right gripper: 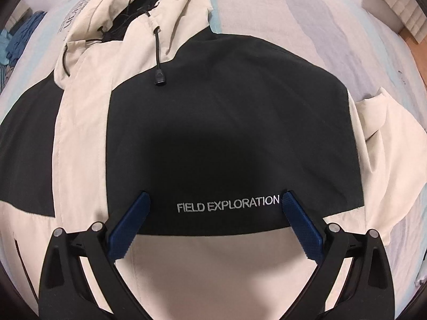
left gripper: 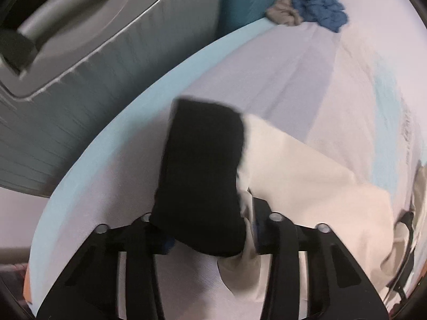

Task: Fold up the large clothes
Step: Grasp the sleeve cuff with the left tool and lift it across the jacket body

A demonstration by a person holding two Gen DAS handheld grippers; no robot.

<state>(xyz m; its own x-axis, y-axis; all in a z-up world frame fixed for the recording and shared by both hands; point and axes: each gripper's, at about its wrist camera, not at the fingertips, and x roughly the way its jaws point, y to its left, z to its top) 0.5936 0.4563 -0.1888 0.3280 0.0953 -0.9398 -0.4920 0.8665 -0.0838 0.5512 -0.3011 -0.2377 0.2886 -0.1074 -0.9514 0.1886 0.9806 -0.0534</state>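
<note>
Left tool [left gripper: 210,229] clamped on a sleeve [left gripper: 205,170] of the jacket [right gripper: 226,122]: black cuff end standing up between the jaws, cream cloth trailing off to the right over the bed [left gripper: 307,80]. Motion blur here, so the exact bite hard to read. Beyond, at the far edge of the bed, a blue crumpled garment [left gripper: 320,8] beside a tan one [left gripper: 283,13], both well apart from the work.

Further right, jacket spread on the pale striped sheet [right gripper: 293,13], black chest panel with "FIELD EXPLORATION" lettering [right gripper: 228,204] facing up, cream hood [right gripper: 128,13] bunched at the top left with its black drawcord [right gripper: 158,56] lying across the panel. Right sleeve [right gripper: 387,122] of cream cloth lying out to the side, not folded in.

Right tool [right gripper: 214,200] with jaws wide apart, holding nothing, hovering just over the lettering.

Probably early in the fold: body laid roughly flat, one sleeve gripped, likely for bringing across the chest. Other sleeve, hood and the halving of the body seemingly all left to do.
</note>
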